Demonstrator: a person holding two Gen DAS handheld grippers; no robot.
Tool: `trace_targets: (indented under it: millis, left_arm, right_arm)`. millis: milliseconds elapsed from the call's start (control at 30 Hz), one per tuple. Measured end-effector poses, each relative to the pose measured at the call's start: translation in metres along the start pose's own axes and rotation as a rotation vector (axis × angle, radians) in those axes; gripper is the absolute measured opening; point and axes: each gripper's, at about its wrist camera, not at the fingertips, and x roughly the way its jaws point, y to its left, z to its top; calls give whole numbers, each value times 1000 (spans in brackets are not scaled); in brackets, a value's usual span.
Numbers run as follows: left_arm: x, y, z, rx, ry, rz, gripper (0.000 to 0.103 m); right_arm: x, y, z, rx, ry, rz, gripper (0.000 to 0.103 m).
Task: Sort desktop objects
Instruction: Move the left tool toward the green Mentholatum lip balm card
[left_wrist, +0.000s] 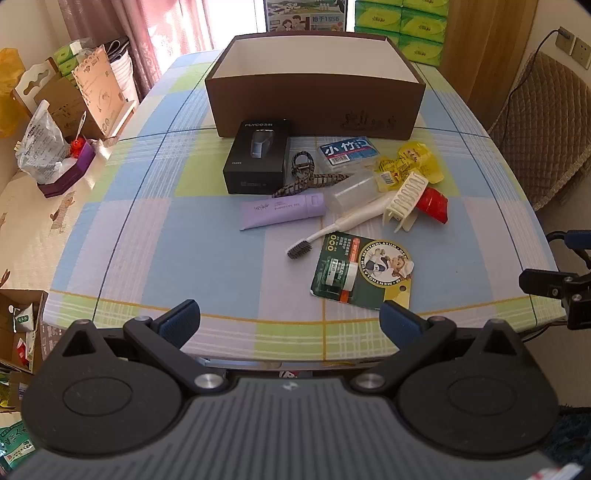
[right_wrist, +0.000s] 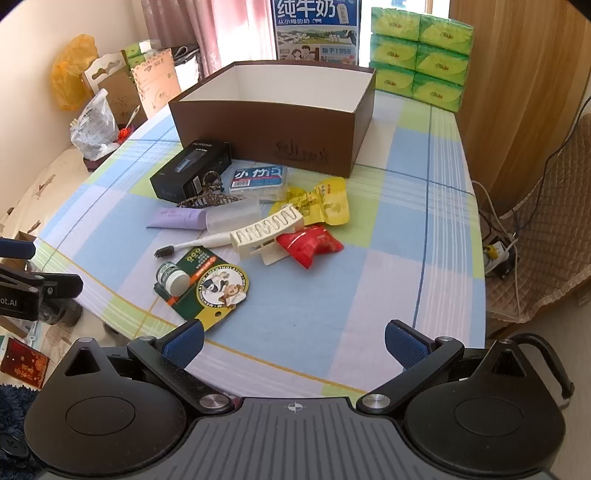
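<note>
Desktop objects (left_wrist: 332, 192) lie clustered mid-table on the checked cloth (left_wrist: 166, 229), just in front of the brown box (left_wrist: 314, 107). Left gripper (left_wrist: 290, 319) and right gripper (right_wrist: 293, 339) hover level over the near table edge, both spread wide, holding nothing.

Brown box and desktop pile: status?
Left tool open, right tool open, both empty at near table edge. Brown box shows no items; pile unsorted in front. Lip balm card nearest; nothing blocking.
</note>
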Motion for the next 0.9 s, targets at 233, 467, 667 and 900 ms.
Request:
trace_targets:
  millis: [233,467,667,900]
  left_arm:
    - [2,-1,0,9,4,-1,102]
    - [4,-2,1,19,11,-3,102]
    - [8,-3,3,24,25,-13,102]
    - [14,-4,5,25,43,-21,102]
  right_arm:
    - [1,-1,1,-1,3,0,101]
    - [2,0,5,-4,5,3,101]
    - [4,0,6,-6,6,4,101]
    - [8,-1,9,-5,14,9,101]
